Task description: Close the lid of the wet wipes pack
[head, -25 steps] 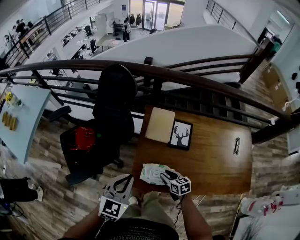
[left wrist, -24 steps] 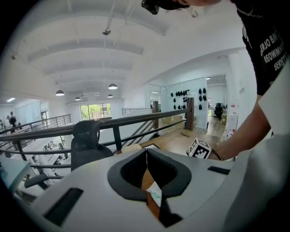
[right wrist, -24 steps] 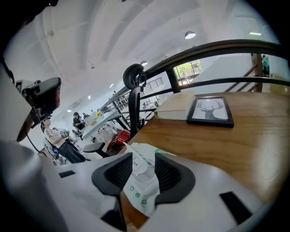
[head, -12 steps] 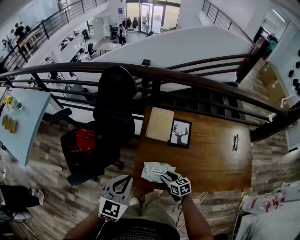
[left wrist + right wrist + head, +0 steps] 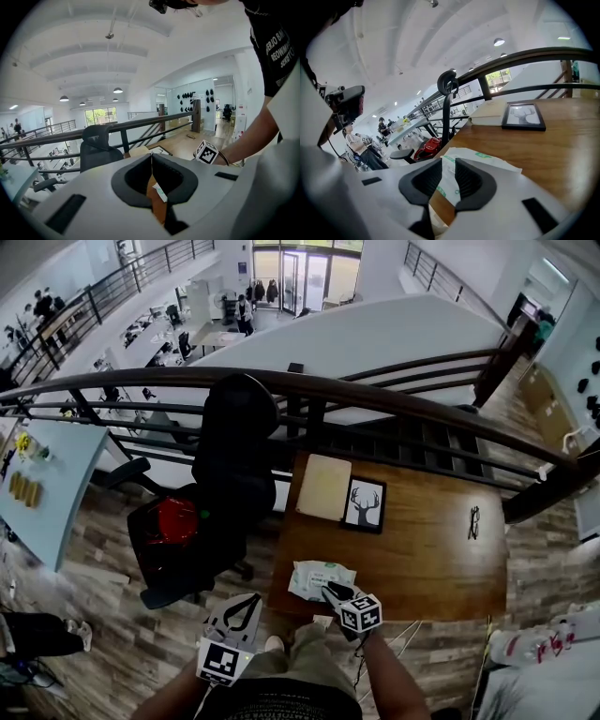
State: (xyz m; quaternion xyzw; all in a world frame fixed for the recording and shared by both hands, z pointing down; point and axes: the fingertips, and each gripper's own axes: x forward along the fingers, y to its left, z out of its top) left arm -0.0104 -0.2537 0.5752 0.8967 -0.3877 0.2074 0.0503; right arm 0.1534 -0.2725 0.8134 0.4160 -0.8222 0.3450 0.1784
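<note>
The white wet wipes pack (image 5: 322, 579) with green print lies flat near the wooden table's front edge. My right gripper (image 5: 328, 592) hovers at the pack's near right corner, fingertips over it. In the right gripper view the pack (image 5: 487, 161) shows through the narrow gap of the right gripper (image 5: 449, 161). Its jaws have just been closing, but the pads do not press on anything. The lid's state is hidden from me. My left gripper (image 5: 253, 599) hangs off the table's left front corner. In its own view the left gripper (image 5: 151, 155) has its tips touching and holds nothing.
On the wooden table (image 5: 431, 559) a framed deer picture (image 5: 364, 505) and a beige book (image 5: 323, 487) lie at the back, glasses (image 5: 473, 521) at the right. A black office chair (image 5: 230, 456) stands left of the table, with a dark railing (image 5: 375, 395) behind.
The left gripper has drifted slightly left, away from the table's corner. The right gripper stays at the pack's near edge. The pack has not visibly moved on the table.
</note>
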